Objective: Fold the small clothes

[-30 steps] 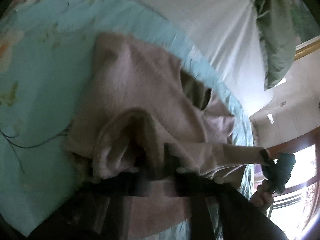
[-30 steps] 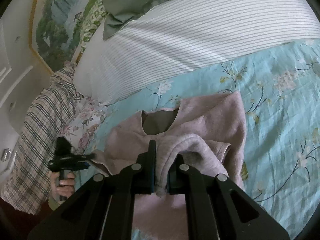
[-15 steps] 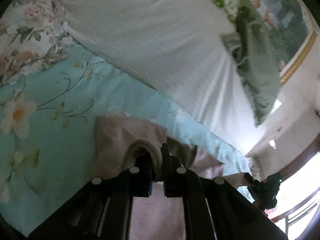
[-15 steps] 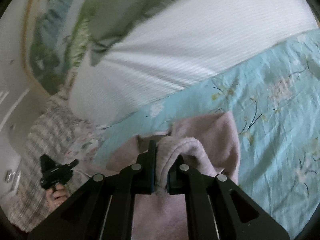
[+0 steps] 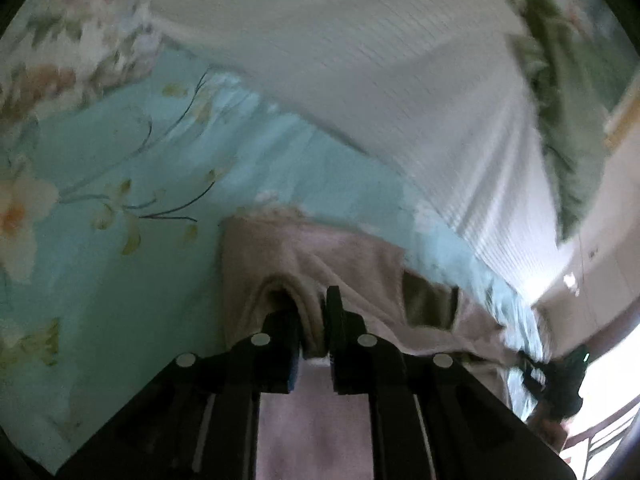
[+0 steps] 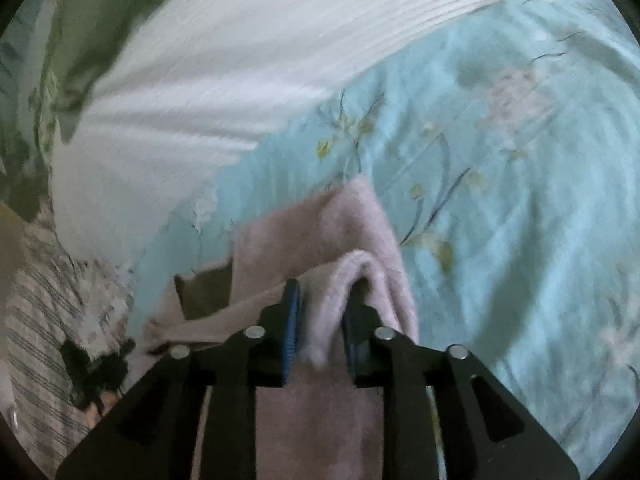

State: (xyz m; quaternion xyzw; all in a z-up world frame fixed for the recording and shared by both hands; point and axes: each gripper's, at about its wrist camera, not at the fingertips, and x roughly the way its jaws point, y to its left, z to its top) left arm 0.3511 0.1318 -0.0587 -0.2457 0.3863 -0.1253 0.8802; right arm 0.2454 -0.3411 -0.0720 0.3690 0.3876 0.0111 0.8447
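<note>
A small pink sweater [image 5: 320, 248] lies on the turquoise floral bedsheet [image 5: 100, 300], its neck opening [image 5: 424, 300] toward the pillows. My left gripper [image 5: 311, 316] pinches a raised fold of its fabric, and the jaws are starting to open. In the right wrist view the same sweater [image 6: 320, 224] shows its neck opening [image 6: 204, 292] at the left. My right gripper [image 6: 322, 312] is low over the sweater. Its jaws are opening, with a loose hump of pink fabric still standing between them and a dark gap beside the right finger.
A white striped pillow [image 5: 380, 80] lies just beyond the sweater, with a green pillow [image 5: 568, 120] behind it and a floral one [image 5: 80, 40] at the left. Plaid cloth [image 6: 36, 340] lies at the left edge. Open bedsheet [image 6: 520, 200] stretches to the right.
Both grippers carried the sweater's folded edge toward the neckline and down onto the garment. The right jaws, shut on the fold before, have spread apart. The left jaws still hold fabric.
</note>
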